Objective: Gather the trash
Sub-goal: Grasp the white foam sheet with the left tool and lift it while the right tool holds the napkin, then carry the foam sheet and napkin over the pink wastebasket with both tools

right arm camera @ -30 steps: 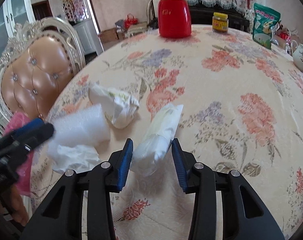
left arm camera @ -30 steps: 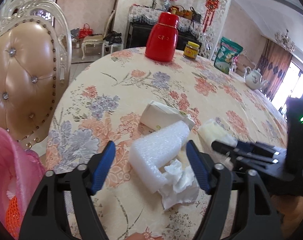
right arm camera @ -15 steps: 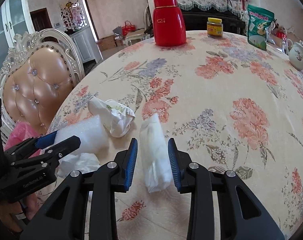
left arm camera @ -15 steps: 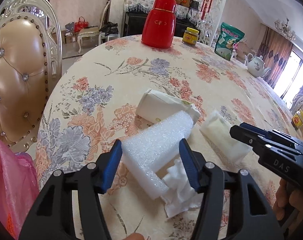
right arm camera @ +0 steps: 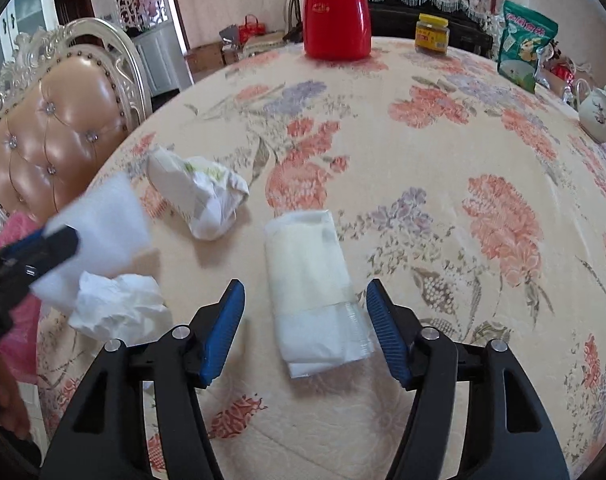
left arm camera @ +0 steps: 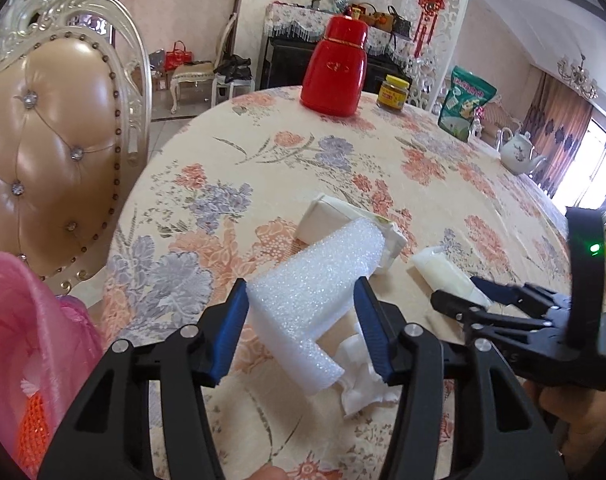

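Judging by what's on view, the job's barely begun: four bits of trash, none bagged yet. Far left, a pink bag (left arm camera: 11, 344) hangs off the tabletop (left arm camera: 311, 168) edge beside the padded chair (left arm camera: 51, 152); prob. the bin liner, w/ something orange low inside it, too blurred to name. Next, the left gripper (left arm camera: 303, 322) has its jaws about half open and just been closing; both blue pads press the sides of the white foam piece (left arm camera: 323, 276), so it looks gripped, and it seems tilted up off the cloth, tho how far I can't tell. Under its near end a crumpled tissue (right arm camera: 119, 304) lies on the tabletop, untouched. Just behind the foam sits a crumpled white wrapper w/ green print (right arm camera: 199, 196), also untouched. Further right, the right gripper (right arm camera: 305, 330) straddles a rolled white plastic bag (right arm camera: 315, 280) lying flat on the cloth; its jaws have just been opening and stand roughly half open, clear gaps either side, so nothing's held there. Beyond that, the red flask (right arm camera: 337, 12), yellow-lidded jar (right arm camera: 432, 34), green packet (right arm camera: 523, 44) and teapot (right arm camera: 597, 114) at the far side don't look like trash. Left to do, imo: foam into the bag, then the tissue, wrapper and rolled bag.
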Tool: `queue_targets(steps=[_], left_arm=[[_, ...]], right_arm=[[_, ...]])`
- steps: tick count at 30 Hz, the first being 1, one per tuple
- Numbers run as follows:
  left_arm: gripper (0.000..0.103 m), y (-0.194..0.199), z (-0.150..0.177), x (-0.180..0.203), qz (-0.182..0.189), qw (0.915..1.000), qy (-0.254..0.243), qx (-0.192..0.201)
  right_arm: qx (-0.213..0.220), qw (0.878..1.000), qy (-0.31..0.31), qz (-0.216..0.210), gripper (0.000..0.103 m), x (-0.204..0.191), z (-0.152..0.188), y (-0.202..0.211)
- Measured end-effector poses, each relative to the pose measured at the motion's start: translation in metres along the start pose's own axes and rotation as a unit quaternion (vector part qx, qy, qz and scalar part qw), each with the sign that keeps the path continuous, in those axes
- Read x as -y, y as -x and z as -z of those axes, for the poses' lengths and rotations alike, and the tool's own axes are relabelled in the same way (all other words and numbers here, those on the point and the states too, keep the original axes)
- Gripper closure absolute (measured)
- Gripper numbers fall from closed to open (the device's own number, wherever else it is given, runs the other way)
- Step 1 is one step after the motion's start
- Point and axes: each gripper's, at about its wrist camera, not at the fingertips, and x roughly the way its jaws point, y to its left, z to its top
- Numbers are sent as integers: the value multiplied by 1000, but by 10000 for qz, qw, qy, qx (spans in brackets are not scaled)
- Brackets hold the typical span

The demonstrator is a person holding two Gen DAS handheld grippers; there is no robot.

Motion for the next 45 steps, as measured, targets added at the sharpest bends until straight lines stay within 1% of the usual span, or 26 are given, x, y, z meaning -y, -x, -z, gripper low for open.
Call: queue_targets(steps=[2, 8, 11, 18, 29, 37, 45], left_arm=[[51, 7, 0, -2, -15, 10000, 35, 64], [51, 27, -2, -8, -59, 9996, 83, 250], [51, 34, -2, -9, -70, 9995, 101, 299], [51, 49, 0, -14, -124, 9988, 176, 436], [51, 90, -2, -19, -211, 9966, 200, 767], [51, 123, 2, -27, -316, 9943, 255, 989], [51, 142, 7, -37, -367, 9924, 335, 1127]], right_arm=[[-76, 10000, 15, -6, 61, 0, 1, -4], [70, 9999, 15, -87, 65, -1, 1, 4], [155, 9998, 8, -112, 66, -1, -1, 9], [540, 9984, -96, -138, 66, 1, -7, 34], [1089, 9938, -1, -232, 66, -12, -15, 82], [1301, 9910, 124, -277, 66, -23, -13, 108], [1405, 9893, 174, -362, 66, -35, -8, 125]])
